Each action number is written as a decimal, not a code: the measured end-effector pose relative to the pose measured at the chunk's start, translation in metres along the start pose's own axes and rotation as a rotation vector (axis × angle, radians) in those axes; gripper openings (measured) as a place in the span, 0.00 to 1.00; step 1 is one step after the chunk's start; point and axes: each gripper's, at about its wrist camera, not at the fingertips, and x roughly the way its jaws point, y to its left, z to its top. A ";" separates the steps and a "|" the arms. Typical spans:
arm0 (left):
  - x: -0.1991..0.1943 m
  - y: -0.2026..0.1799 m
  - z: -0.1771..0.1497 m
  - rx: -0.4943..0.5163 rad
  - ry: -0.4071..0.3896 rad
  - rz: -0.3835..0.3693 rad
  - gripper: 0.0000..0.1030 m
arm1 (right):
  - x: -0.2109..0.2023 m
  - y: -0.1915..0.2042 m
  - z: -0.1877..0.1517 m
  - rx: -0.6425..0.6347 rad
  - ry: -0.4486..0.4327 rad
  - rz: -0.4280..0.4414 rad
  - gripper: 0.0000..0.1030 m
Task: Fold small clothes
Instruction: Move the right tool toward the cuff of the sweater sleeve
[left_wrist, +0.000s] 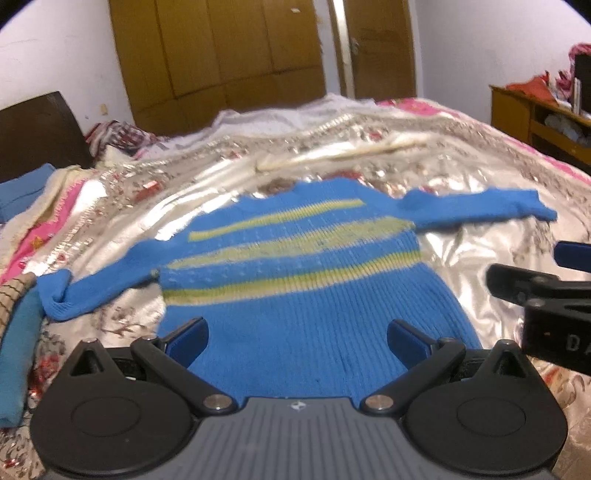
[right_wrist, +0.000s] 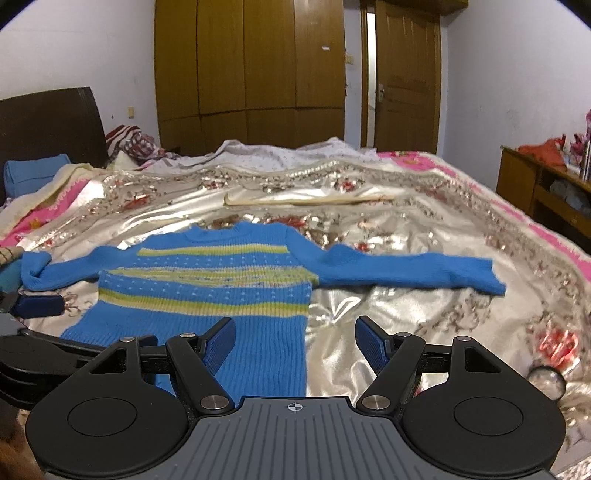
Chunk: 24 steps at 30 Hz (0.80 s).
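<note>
- I am in a bedroom of a home.
- A wide bed (right_wrist: 406, 229) fills the room, covered with a shiny flowered bedspread (right_wrist: 388, 295) with a pink border.
- A dark headboard (right_wrist: 51, 122) stands on the left, with a blue pillow (right_wrist: 35, 173) near it.
- Behind the bed I see a tall wooden wardrobe (right_wrist: 247, 74) and a wooden door (right_wrist: 406, 74).
- A wooden side cabinet (right_wrist: 539, 184) stands at the right wall.

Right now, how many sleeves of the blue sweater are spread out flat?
2: the left sleeve reaches toward the headboard side, cuff bunched; the right sleeve stretches across the shiny bedspread. None hidden.
</note>
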 end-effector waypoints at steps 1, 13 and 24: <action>0.003 -0.003 -0.001 0.009 0.008 -0.002 1.00 | 0.005 0.001 -0.001 0.001 0.007 0.009 0.75; 0.039 -0.019 -0.002 0.042 0.075 -0.008 1.00 | 0.043 -0.010 -0.006 0.038 0.066 0.025 0.75; 0.069 -0.020 0.010 0.030 0.099 -0.018 1.00 | 0.080 -0.028 0.000 0.065 0.102 -0.002 0.75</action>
